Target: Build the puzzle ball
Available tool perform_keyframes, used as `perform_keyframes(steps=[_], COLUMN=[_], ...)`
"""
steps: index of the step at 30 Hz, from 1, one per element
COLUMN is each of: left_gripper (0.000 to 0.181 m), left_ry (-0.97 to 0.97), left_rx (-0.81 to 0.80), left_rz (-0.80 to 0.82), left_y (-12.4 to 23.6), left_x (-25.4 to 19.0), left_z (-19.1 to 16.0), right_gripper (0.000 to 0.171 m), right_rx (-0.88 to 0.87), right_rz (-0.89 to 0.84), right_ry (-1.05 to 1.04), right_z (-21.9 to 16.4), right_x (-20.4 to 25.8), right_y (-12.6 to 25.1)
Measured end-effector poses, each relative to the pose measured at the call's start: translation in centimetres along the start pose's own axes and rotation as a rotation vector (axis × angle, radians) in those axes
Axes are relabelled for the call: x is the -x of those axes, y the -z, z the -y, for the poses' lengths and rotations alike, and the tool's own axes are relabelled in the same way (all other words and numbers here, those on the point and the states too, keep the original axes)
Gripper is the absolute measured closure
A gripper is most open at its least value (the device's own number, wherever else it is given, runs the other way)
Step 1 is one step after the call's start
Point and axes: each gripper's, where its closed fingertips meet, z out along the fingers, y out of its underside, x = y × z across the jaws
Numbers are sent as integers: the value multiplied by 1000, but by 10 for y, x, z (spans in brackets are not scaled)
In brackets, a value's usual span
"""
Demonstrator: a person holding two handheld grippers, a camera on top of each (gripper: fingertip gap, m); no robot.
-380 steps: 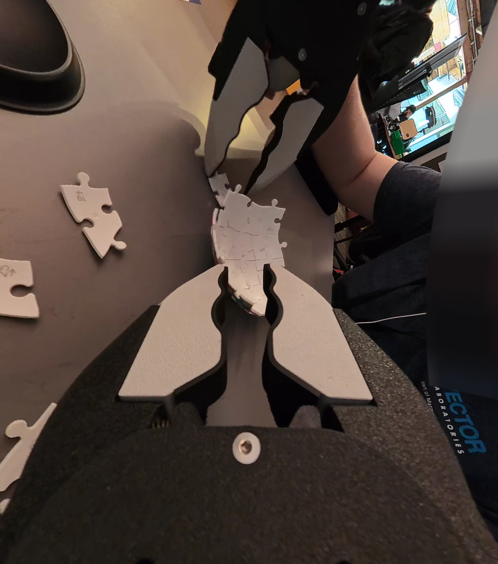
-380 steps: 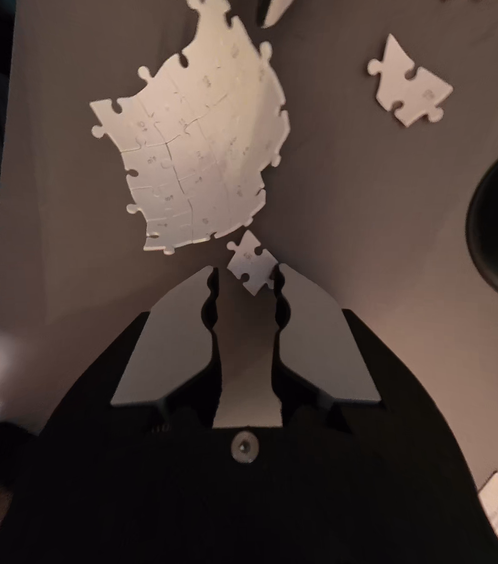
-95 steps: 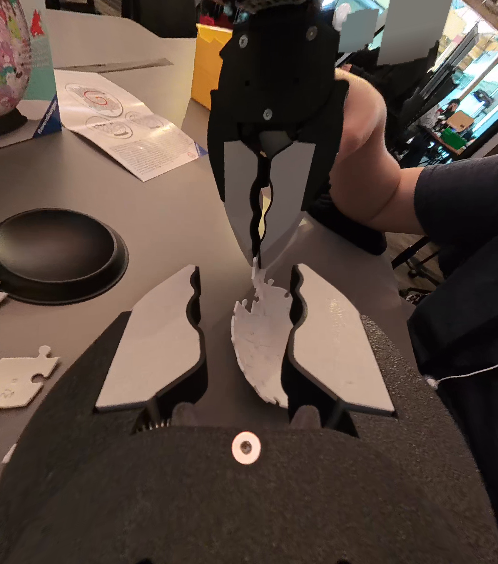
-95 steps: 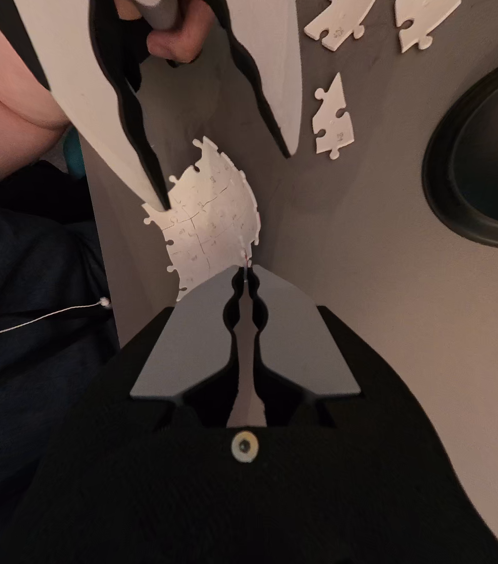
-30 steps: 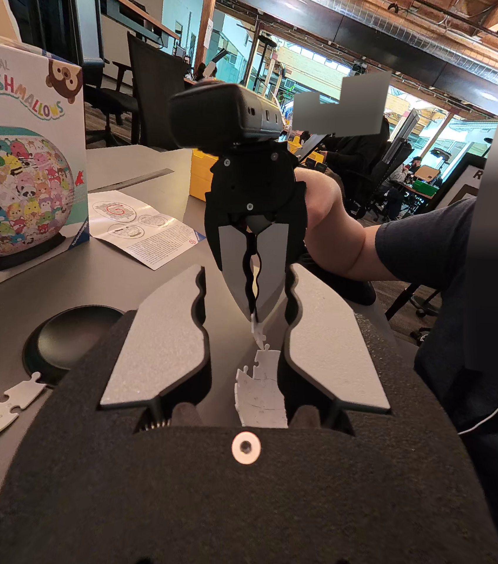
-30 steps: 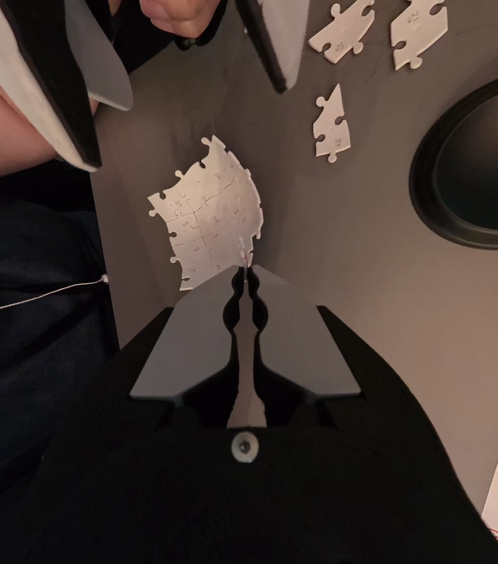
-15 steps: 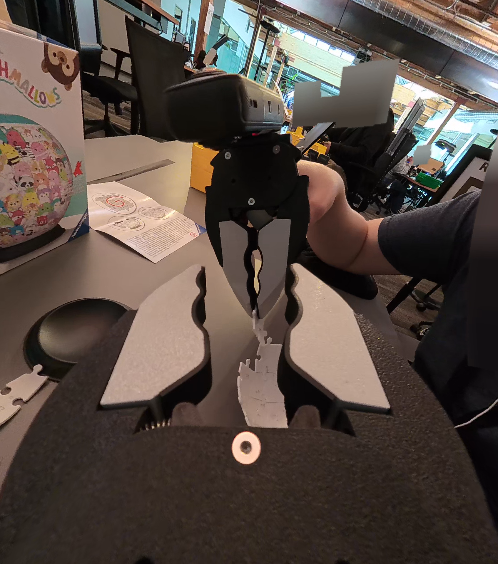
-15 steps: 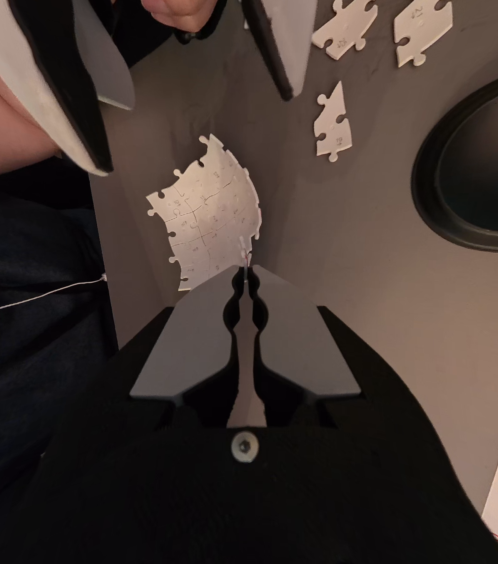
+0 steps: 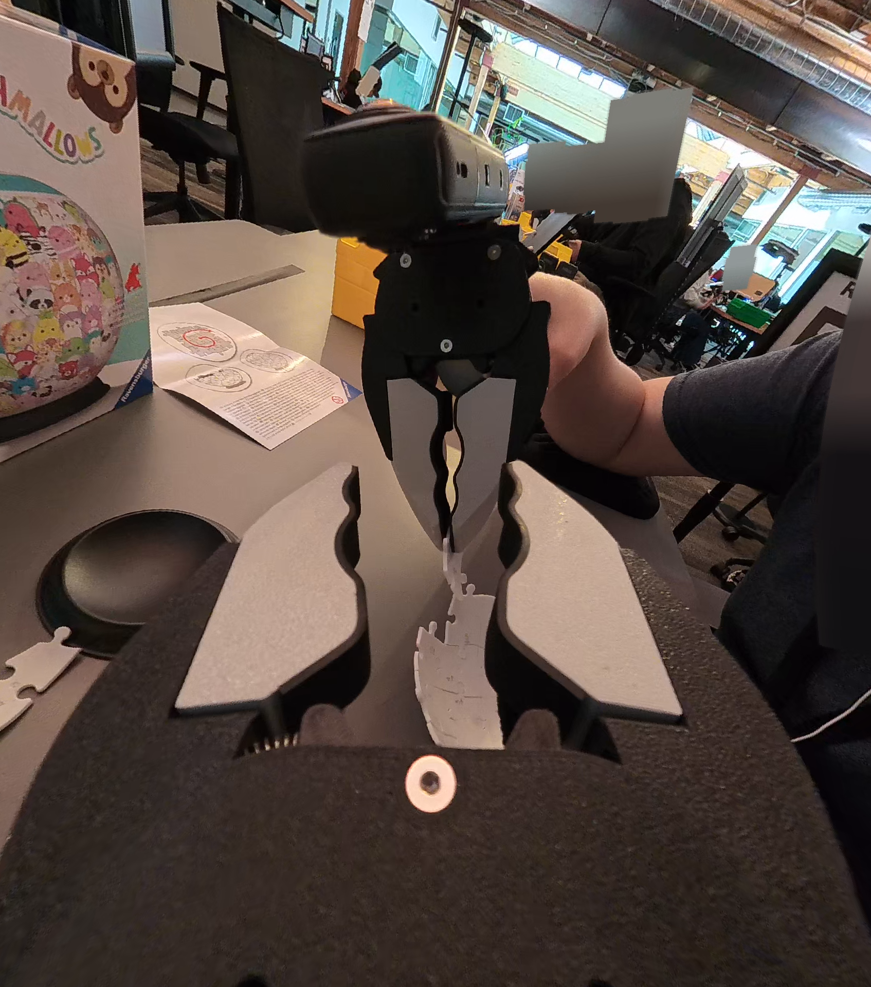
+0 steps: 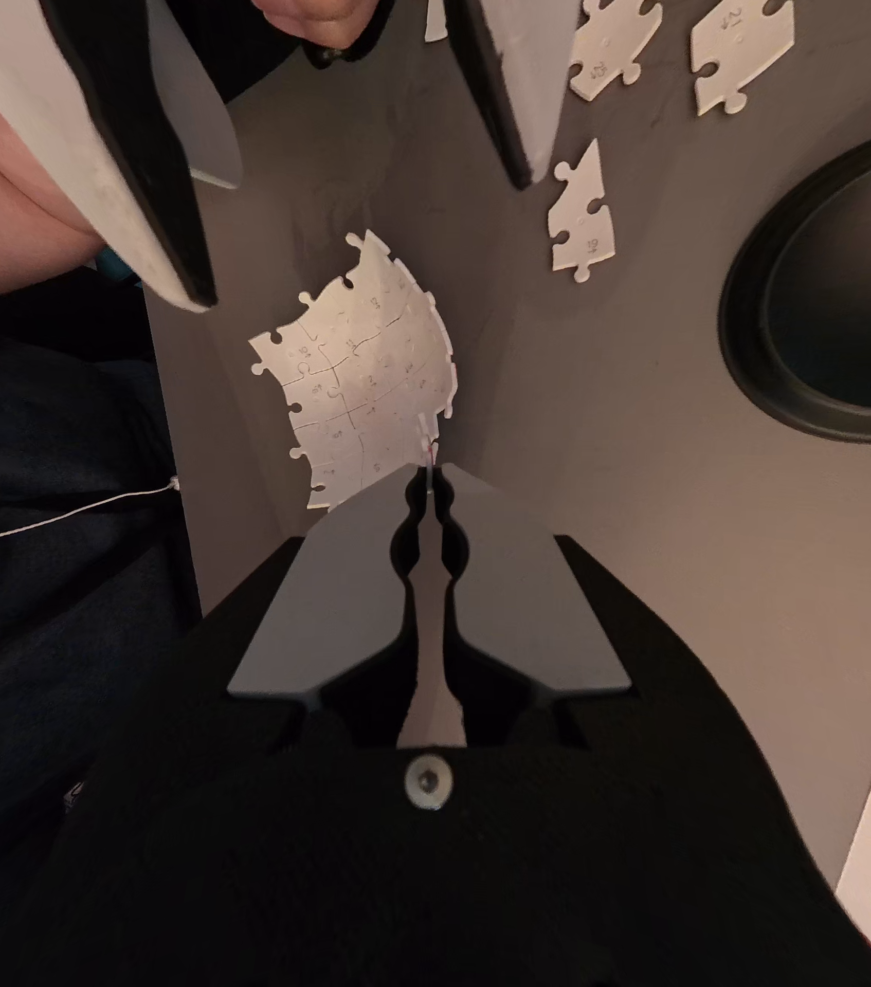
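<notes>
With your right hand-held gripper pinching the curved puzzle section by its edge above the counter, close the spread left hand-held gripper gently around it, avoiding flexed seams.

Curved puzzle panel fills right half of open left gripper gap; right gripper blocks front. Bare table right; black stand beyond.
</notes>
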Motion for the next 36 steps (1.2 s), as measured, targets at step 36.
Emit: perform_keyframes(steps=[36], left_gripper=[129], left_ry=[215], left_rx=[367], left_rz=[-126], left_y=[-15], left_x=[1], left_z=[-76], right_gripper=[168], right_rx=[39], right_rz=[19], right_ry=[22], right_z=[1], right_x=[2], right_y=[-21])
